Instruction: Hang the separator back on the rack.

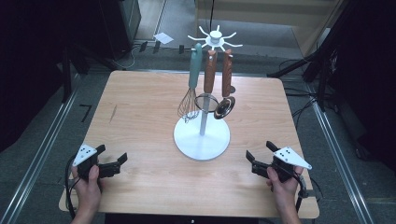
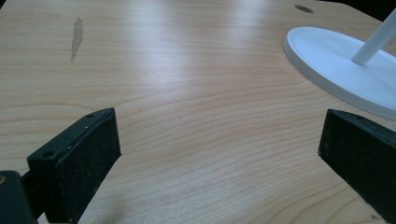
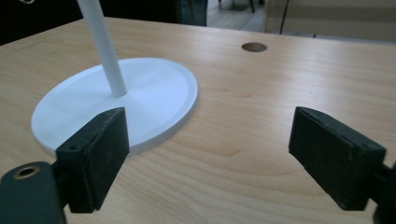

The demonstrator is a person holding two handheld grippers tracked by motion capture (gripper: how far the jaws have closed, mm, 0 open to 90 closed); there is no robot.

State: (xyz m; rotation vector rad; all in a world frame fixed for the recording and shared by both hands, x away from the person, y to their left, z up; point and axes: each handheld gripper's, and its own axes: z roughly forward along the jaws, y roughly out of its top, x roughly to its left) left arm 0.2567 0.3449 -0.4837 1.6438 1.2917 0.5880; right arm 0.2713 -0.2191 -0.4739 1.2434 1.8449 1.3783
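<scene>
At table's near edge, left gripper (image 1: 112,163) and right gripper (image 1: 259,161) both empty, jaws spread wide. Whisk (image 1: 190,93), strainer (image 1: 208,88) and ladle (image 1: 226,88) hanging from white rack (image 1: 201,140), well apart. Approach one handle squarely, without jostling neighbours.

black hand-held gripper (image 1: 111,160), grey three-cornered plate (image 1: 86,153)

A pale wooden bench (image 1: 140,116) with rounded corners stands on a grey floor (image 1: 341,154). A dark smear (image 1: 113,113) marks its left side, and a small round hole (image 3: 254,46) sits near its far edge. On the floor lie a white paper (image 1: 163,38) beyond the bench and black cables (image 1: 303,107) at the right.
</scene>
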